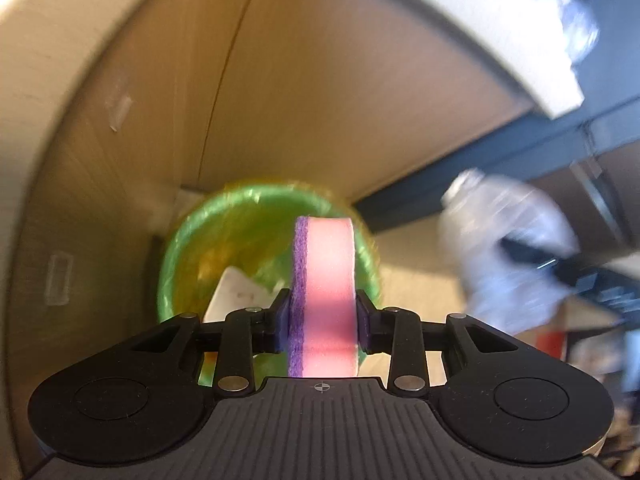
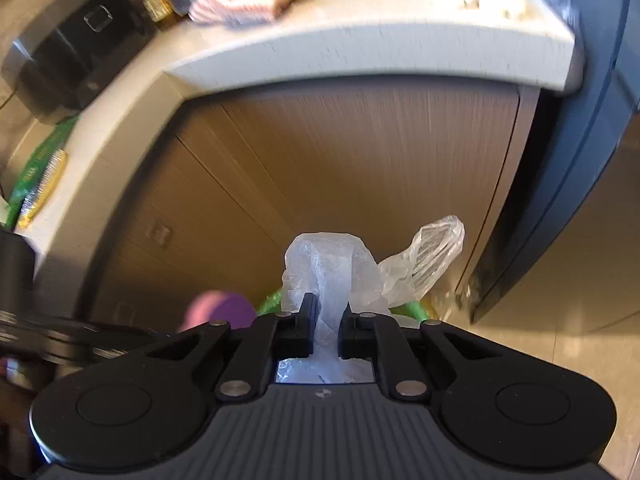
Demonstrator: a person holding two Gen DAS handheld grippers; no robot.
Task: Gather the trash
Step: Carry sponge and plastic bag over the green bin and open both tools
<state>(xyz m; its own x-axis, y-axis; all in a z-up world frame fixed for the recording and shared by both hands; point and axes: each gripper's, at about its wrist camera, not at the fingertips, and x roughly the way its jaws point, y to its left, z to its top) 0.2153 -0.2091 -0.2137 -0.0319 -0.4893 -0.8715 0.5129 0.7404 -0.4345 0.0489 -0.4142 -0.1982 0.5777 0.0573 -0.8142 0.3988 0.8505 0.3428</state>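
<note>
While the left gripper (image 1: 322, 320) clamps a pink-and-purple sponge (image 1: 325, 292) on edge, it hangs above a green-lined bin (image 1: 208, 248) that stands on the floor against wooden cabinets (image 1: 320, 100). White paper (image 1: 236, 294) lies in the bin. The right gripper (image 2: 325, 330), just beside, is pinched on a crumpled clear plastic bag (image 2: 332, 272) near the bin, below the counter (image 2: 360, 52).

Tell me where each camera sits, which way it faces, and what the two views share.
Left wrist: on the left gripper, looking down past its clamped pink sponge into the green-lined bin.
Right wrist: on the right gripper, facing the wooden cabinet, clamping a clear plastic bag.
Shared: sponge, bin, cabinet, counter edge.
</note>
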